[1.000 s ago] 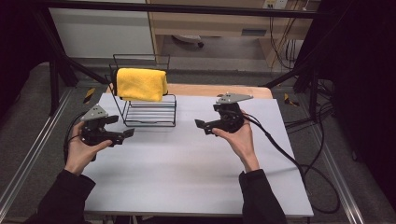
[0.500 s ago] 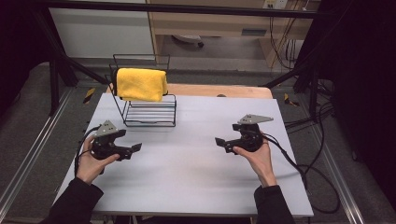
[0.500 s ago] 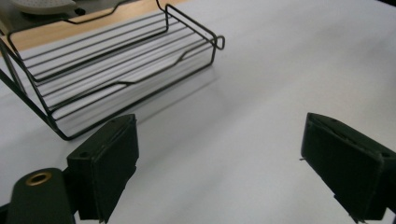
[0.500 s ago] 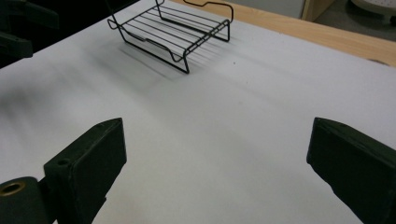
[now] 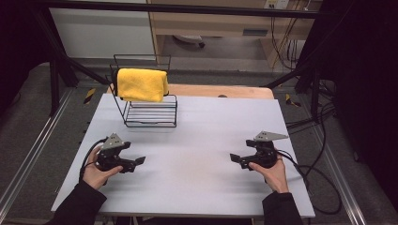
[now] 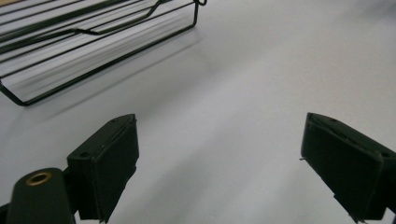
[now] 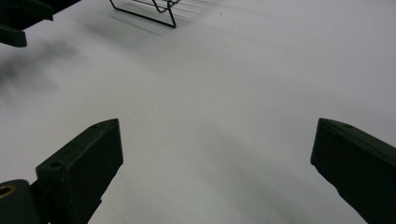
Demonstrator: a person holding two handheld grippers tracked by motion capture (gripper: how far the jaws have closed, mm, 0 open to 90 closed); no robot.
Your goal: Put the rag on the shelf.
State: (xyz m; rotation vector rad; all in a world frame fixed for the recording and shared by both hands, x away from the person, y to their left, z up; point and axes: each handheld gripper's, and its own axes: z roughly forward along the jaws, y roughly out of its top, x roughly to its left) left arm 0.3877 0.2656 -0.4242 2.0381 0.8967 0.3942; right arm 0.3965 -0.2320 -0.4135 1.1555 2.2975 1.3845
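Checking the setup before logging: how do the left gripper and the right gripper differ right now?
The left gripper sits near the table's left edge, closer to the black wire rack with the yellow cloth; the right gripper sits toward the right edge, farther from it. The left points right, the right points left. Both are open, empty and low over the table.

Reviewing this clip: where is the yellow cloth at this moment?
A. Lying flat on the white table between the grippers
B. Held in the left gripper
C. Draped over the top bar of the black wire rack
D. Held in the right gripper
C: in the high view the yellow cloth hangs over the top of the black wire rack, while the left gripper and right gripper stand open and empty over the white table.
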